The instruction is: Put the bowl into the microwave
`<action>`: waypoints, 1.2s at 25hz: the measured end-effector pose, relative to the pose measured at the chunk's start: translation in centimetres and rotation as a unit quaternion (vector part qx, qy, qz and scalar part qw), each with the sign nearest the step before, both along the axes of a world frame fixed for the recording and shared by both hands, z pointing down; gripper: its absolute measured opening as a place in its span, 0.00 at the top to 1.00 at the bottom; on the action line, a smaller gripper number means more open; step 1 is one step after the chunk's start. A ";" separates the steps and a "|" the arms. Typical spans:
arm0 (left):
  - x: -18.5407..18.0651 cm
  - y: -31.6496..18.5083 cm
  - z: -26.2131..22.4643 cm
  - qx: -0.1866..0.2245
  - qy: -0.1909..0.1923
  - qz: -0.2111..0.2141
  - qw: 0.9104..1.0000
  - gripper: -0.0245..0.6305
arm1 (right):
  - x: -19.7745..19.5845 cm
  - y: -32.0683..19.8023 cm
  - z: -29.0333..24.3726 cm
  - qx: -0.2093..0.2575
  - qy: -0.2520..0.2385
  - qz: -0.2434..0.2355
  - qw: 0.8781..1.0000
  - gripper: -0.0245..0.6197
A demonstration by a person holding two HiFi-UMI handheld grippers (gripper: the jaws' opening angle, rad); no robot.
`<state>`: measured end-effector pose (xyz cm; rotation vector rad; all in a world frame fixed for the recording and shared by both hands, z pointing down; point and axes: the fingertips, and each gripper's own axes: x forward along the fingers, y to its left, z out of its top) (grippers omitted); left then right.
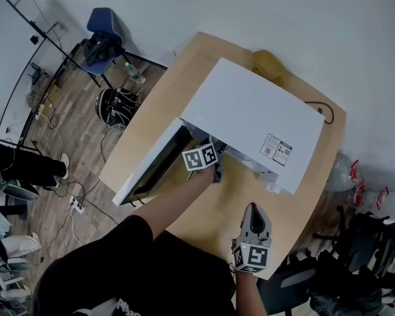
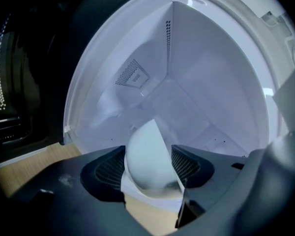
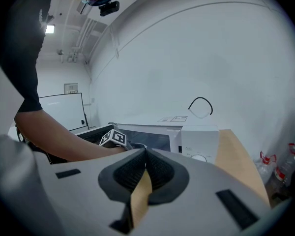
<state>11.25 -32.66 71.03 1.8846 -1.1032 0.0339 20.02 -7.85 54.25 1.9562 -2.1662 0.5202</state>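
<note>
A white microwave stands on a wooden table with its door swung open to the left. My left gripper reaches into the opening, and its tips are hidden under the microwave's top. In the left gripper view a white bowl sits tilted between the two pads of the left gripper. Both pads lie against it, with the white cavity behind. My right gripper rests low over the table's near edge. Its jaws are shut with nothing between them, facing the microwave.
A yellow object lies behind the microwave, and a black cable loops at its right rear. A blue chair and bags stand on the floor to the left. The table's near edge lies close to the right gripper.
</note>
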 end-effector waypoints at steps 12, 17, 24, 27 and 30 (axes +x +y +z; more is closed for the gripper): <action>-0.4 -0.8 0.5 0.034 -0.073 0.015 0.997 0.51 | -0.3 -0.1 0.1 -0.002 0.001 -0.005 1.000 0.87; -0.2 -1.2 0.6 0.047 -0.083 0.016 0.995 0.47 | -0.1 0.1 0.5 -0.007 -0.002 -0.003 1.000 0.87; 0.0 -1.4 0.2 0.067 -0.064 0.013 0.996 0.43 | -0.2 -0.1 0.6 -0.012 -0.004 -0.004 1.000 0.87; -0.1 -1.4 -0.5 0.085 -0.051 0.018 0.995 0.43 | -0.4 -0.2 0.6 -0.011 -0.006 -0.004 1.000 0.87; 0.3 -1.3 -1.5 0.110 -0.045 0.039 0.992 0.42 | -0.6 -0.3 0.2 -0.005 0.008 -0.004 1.000 0.87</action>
